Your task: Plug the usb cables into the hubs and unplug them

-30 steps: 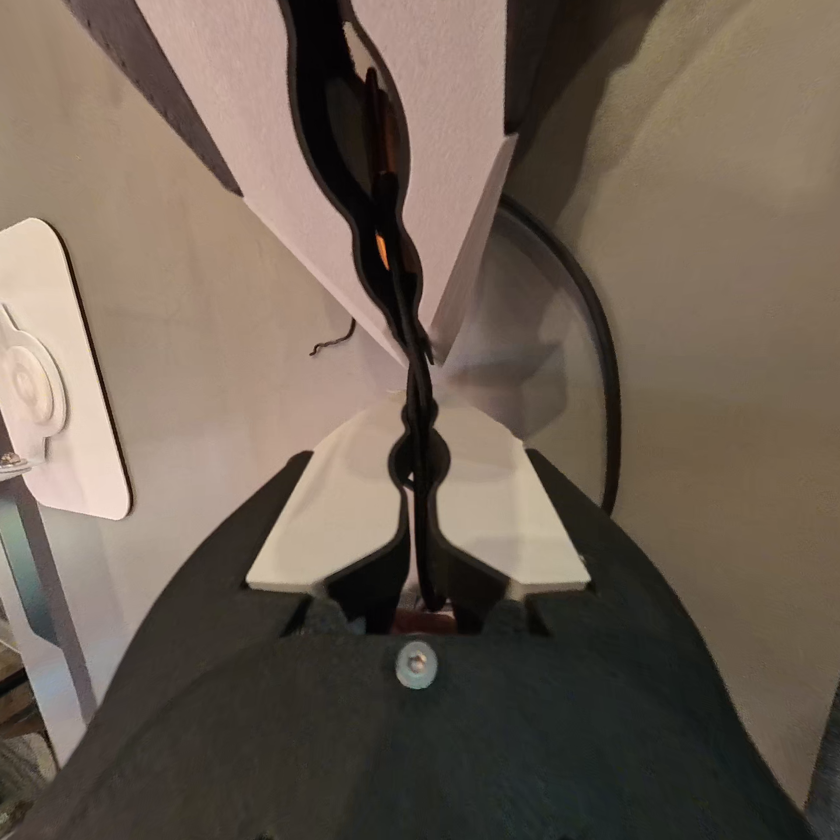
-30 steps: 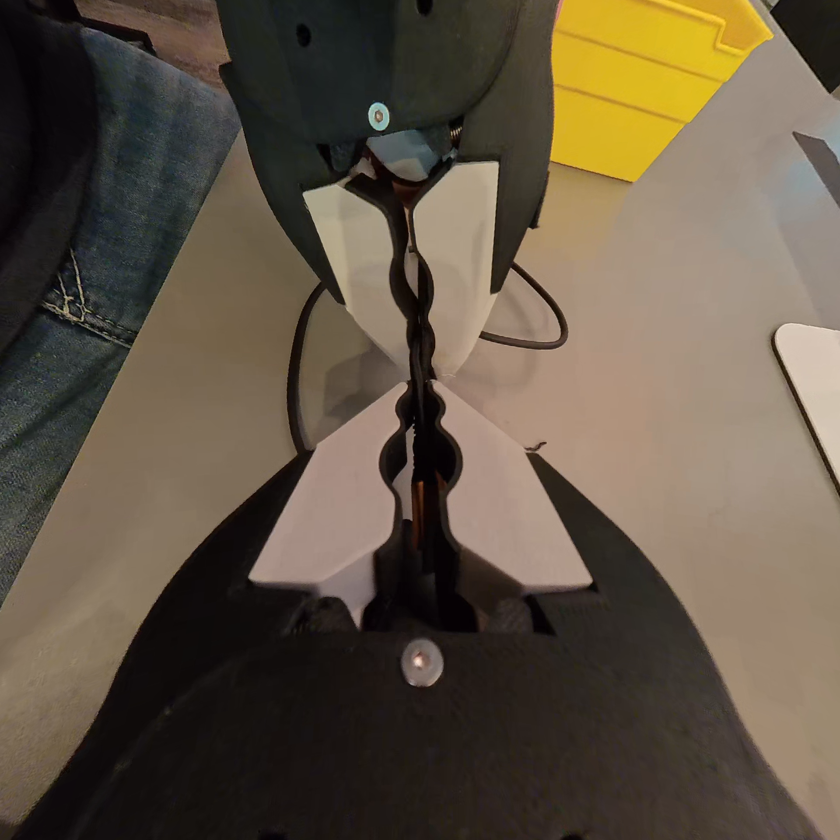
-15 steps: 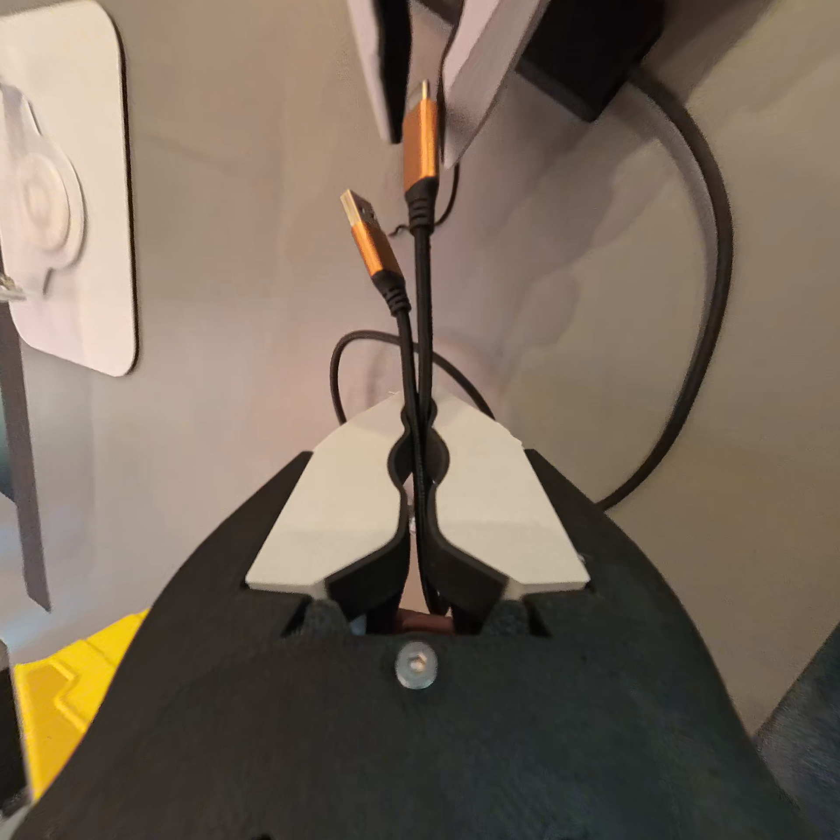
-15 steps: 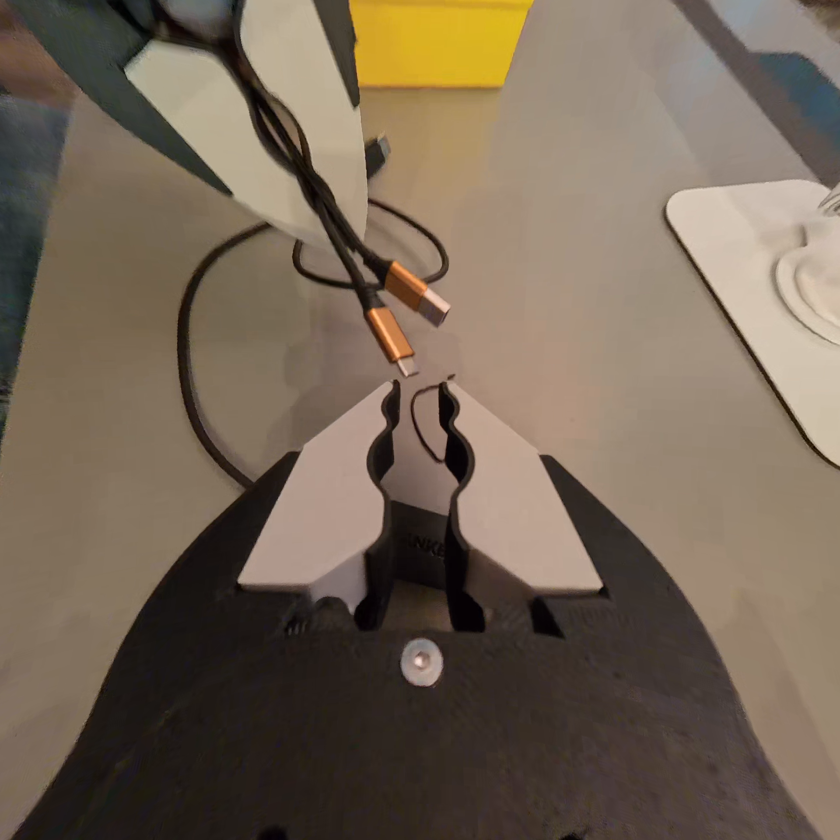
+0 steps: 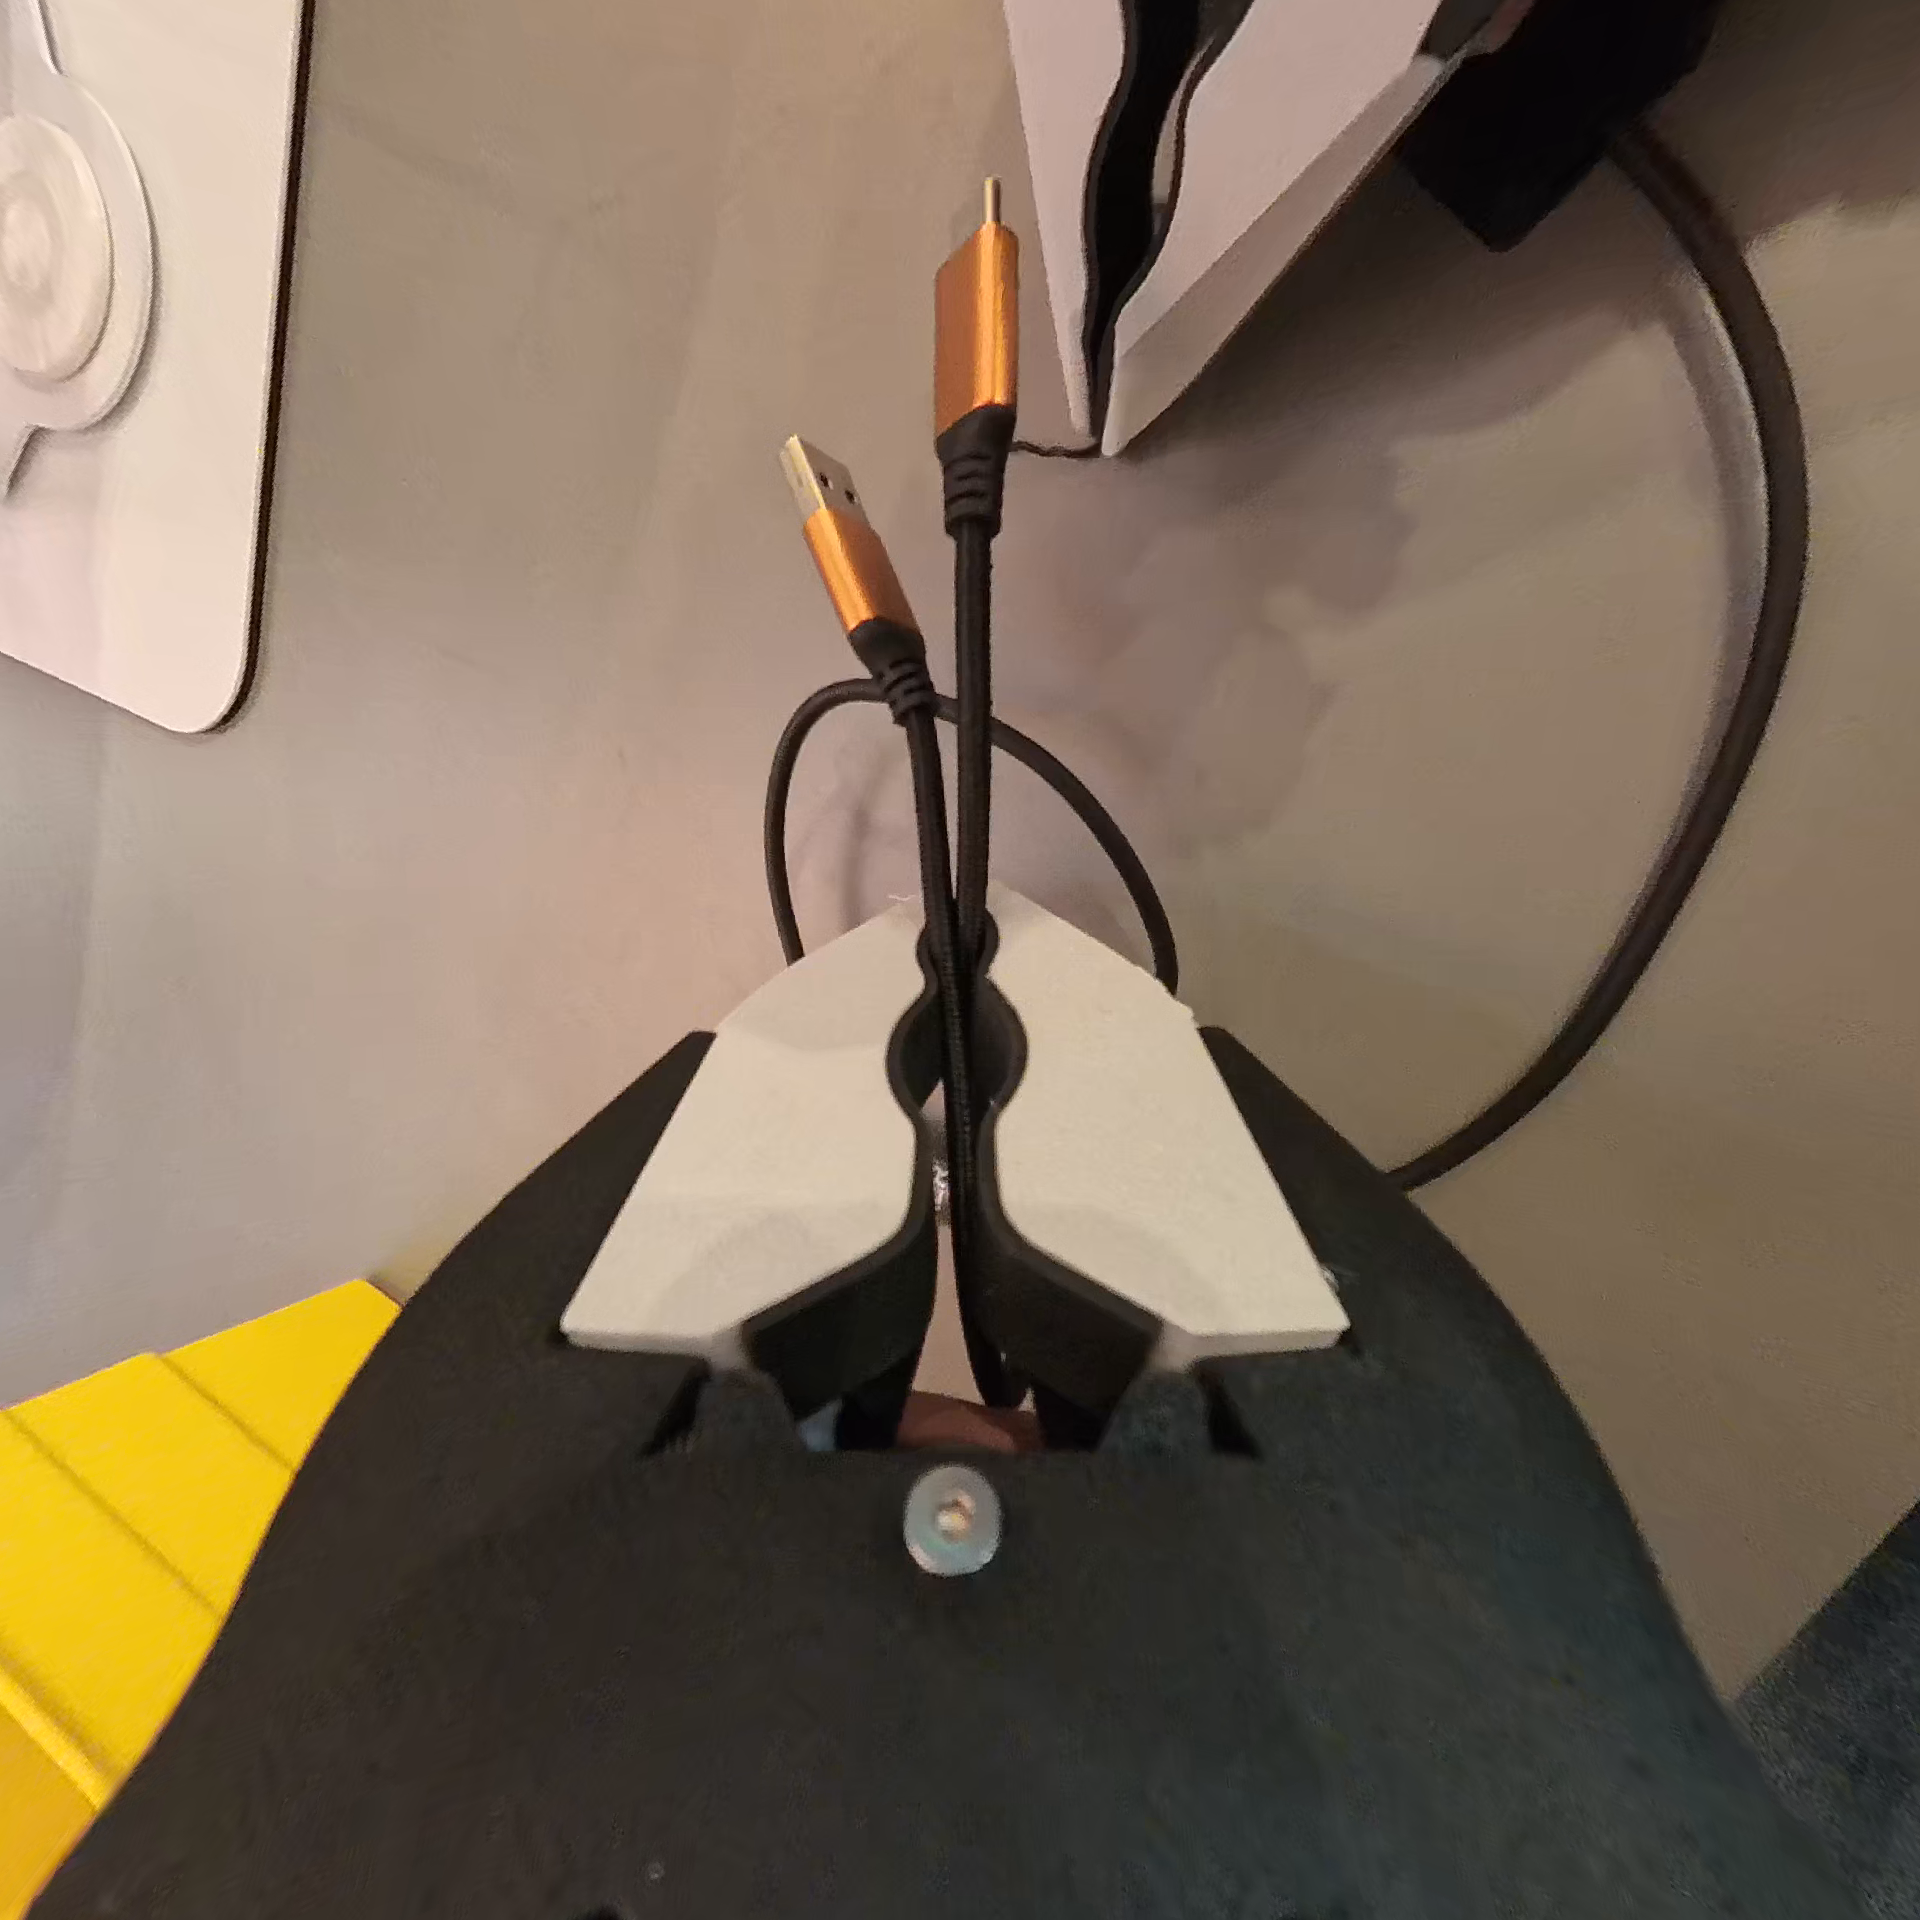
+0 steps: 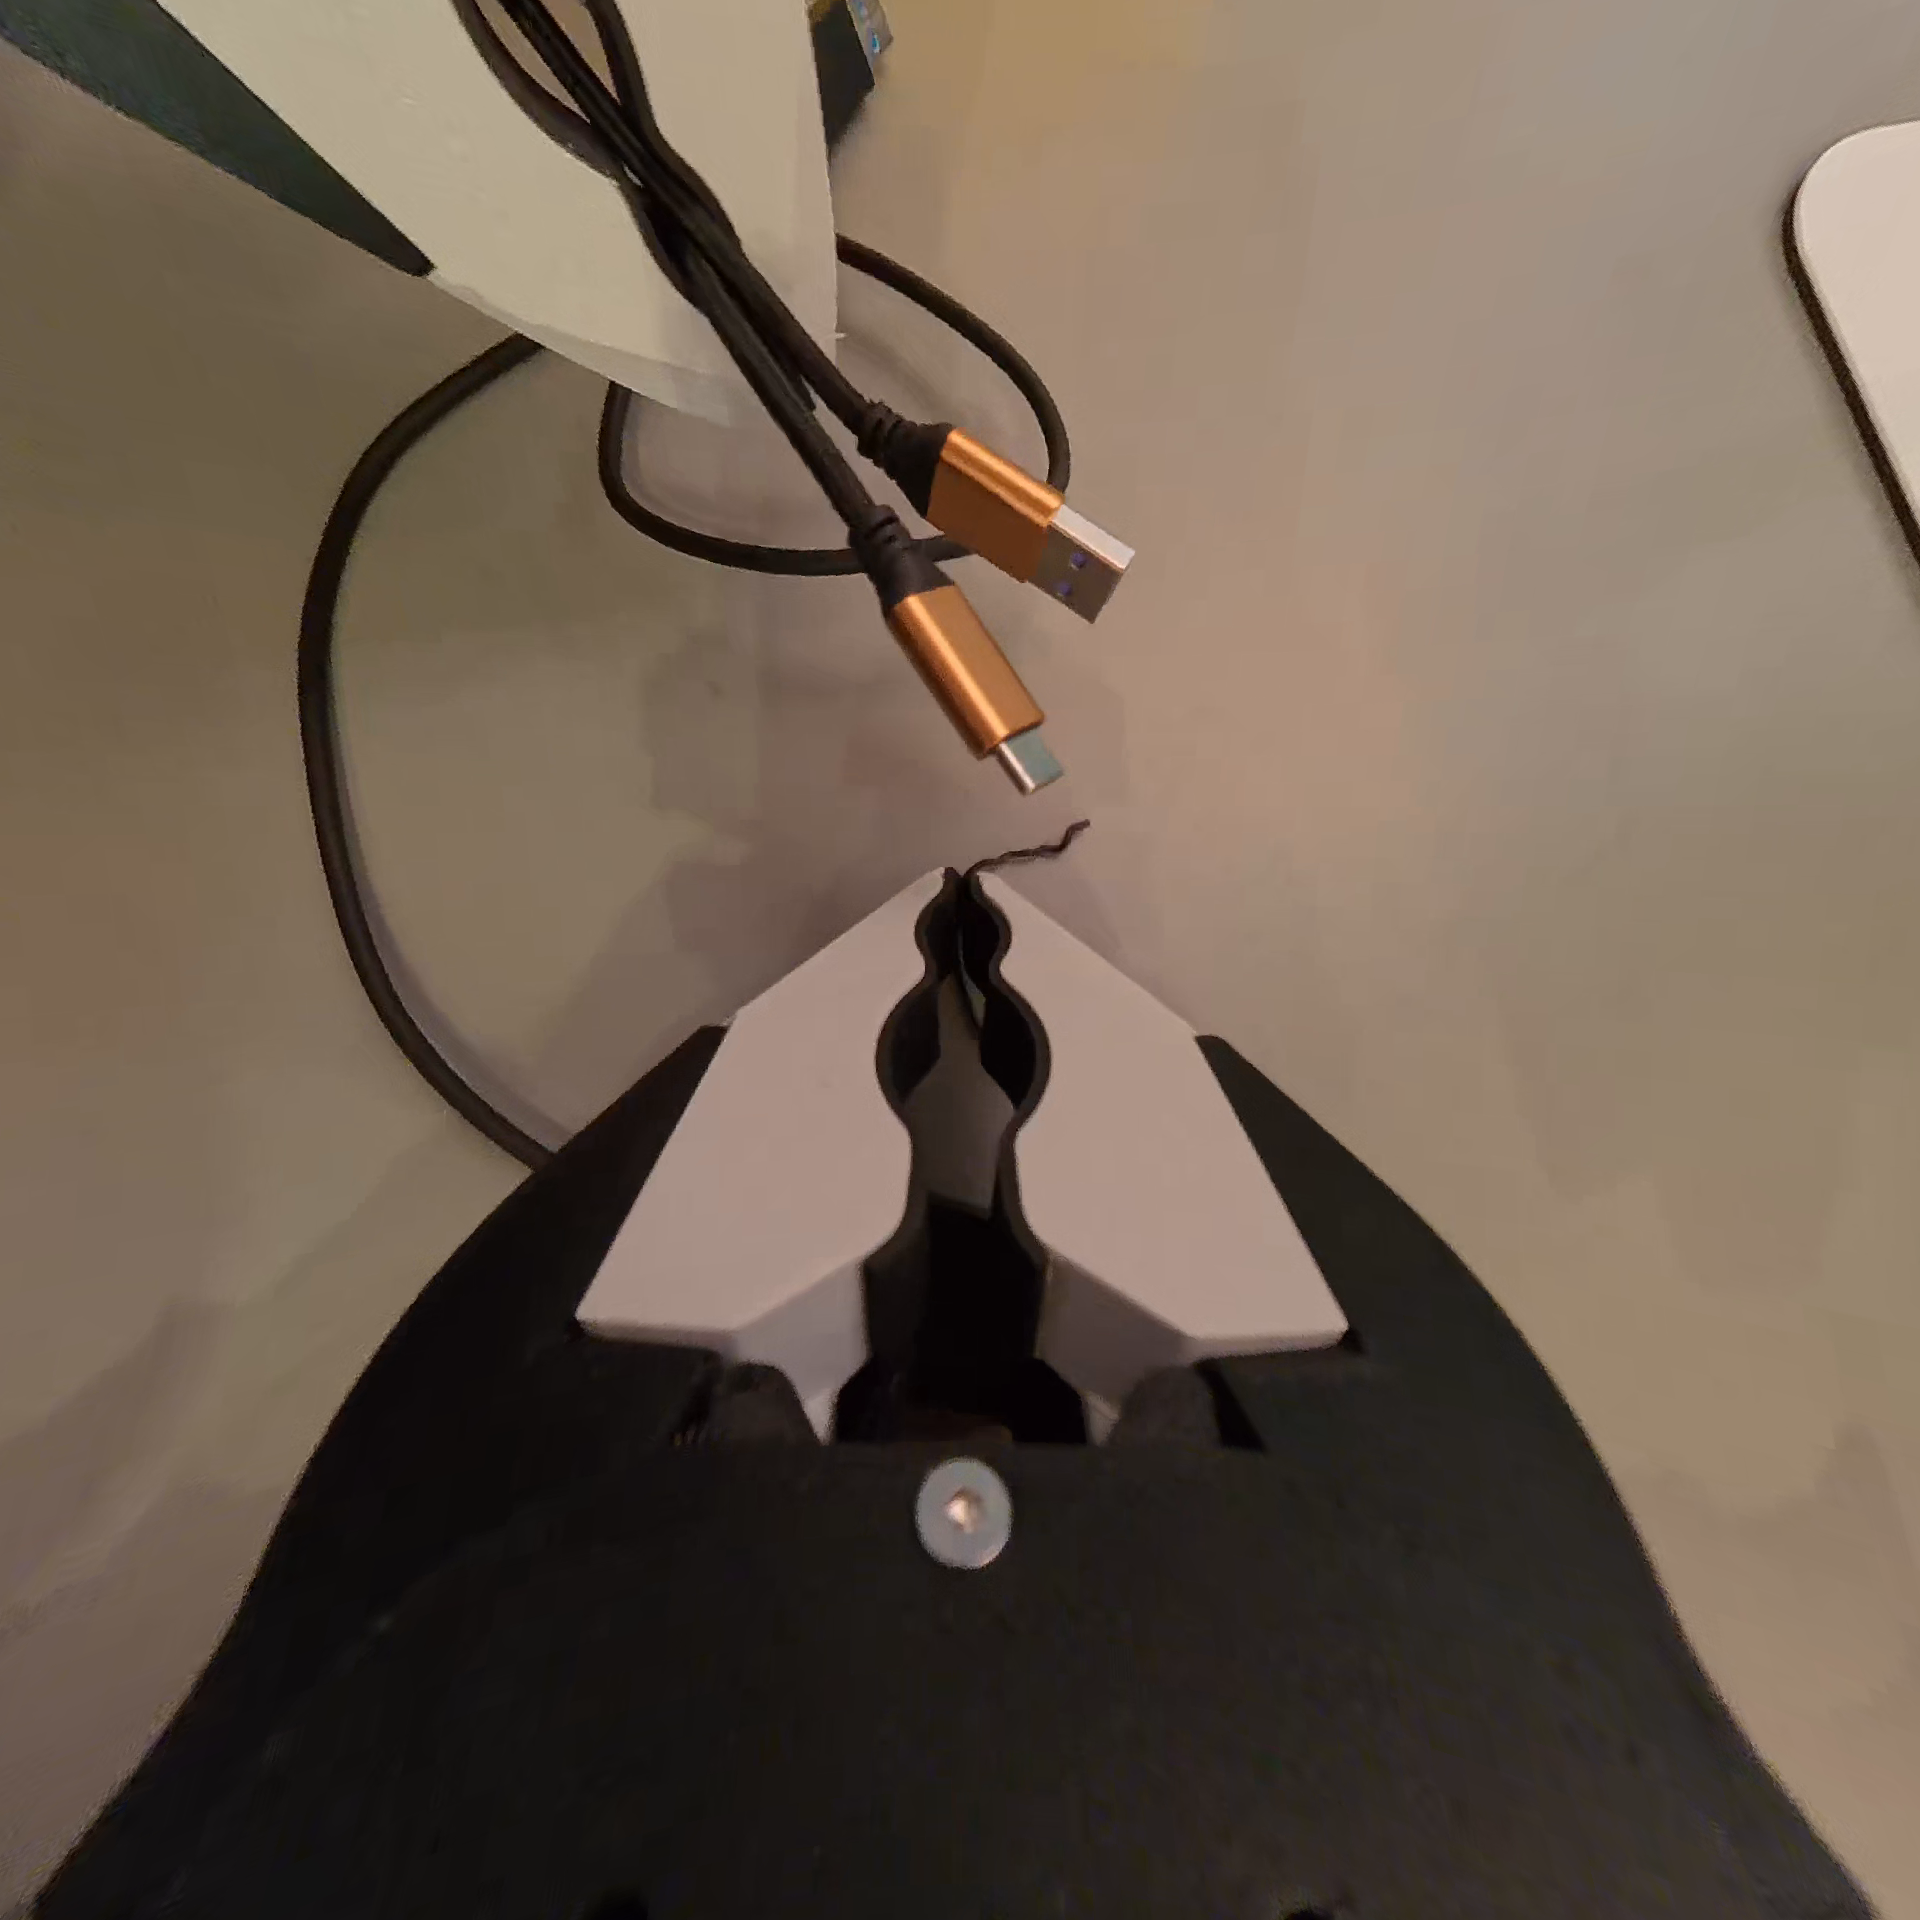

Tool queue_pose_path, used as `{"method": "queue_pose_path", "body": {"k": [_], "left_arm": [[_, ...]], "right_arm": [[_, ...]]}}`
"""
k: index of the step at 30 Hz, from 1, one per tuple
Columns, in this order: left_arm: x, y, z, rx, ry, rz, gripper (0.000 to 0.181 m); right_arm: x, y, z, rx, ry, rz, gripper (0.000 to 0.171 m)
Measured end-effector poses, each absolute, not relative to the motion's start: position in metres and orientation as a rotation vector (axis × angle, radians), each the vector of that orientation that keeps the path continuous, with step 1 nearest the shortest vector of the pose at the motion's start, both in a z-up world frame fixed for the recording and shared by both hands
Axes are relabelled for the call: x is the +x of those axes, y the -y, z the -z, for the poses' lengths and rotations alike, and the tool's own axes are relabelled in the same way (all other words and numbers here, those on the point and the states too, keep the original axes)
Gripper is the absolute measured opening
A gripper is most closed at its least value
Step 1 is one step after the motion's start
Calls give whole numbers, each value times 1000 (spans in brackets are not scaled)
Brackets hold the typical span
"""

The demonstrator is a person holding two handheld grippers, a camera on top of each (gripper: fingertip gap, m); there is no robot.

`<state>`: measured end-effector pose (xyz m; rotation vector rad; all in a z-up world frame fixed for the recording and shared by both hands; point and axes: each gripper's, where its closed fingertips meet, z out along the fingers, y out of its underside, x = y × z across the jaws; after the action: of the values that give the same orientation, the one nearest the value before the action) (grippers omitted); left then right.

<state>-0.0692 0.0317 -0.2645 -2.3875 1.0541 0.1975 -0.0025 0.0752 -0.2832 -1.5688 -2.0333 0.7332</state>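
- Since a second ago, the right gripper [image 6: 961, 883] is backing off the cable [image 5: 961, 831], its fingers nearly touching and holding nothing.
- The left gripper [image 5: 951, 914] is pinching both cable strands; the USB-C plug [image 5: 977, 332] and USB-A plug [image 5: 847, 551] are sticking out free.
- The black hub [image 5: 1517, 135] is lying behind the right gripper.
- Gripped well back from the plugs, the strands are risking flexing and missing a port.

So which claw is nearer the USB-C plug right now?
Left. The left claw is shut on both cables, so the USB-C plug sticks out just past its tips. The right claw sits a short gap away, facing the plug without touching it.
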Motion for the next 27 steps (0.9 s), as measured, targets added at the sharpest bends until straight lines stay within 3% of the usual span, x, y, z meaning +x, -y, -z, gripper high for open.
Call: {"method": "queue_pose_path", "body": {"k": [13,22,27], "left_arm": [[-71,-36,267,-2407,-1003,-203,0],[-74,-38,271,-2419,-1000,-217,0],[-83,-37,266,-2432,-948,-192,0]], "right_arm": [[2,-56,228,-1454,1862,-1117,0],[-7,-55,278,-1512,2055,-761,12],[-11,-58,284,-1586,2048,-733,3]]}}
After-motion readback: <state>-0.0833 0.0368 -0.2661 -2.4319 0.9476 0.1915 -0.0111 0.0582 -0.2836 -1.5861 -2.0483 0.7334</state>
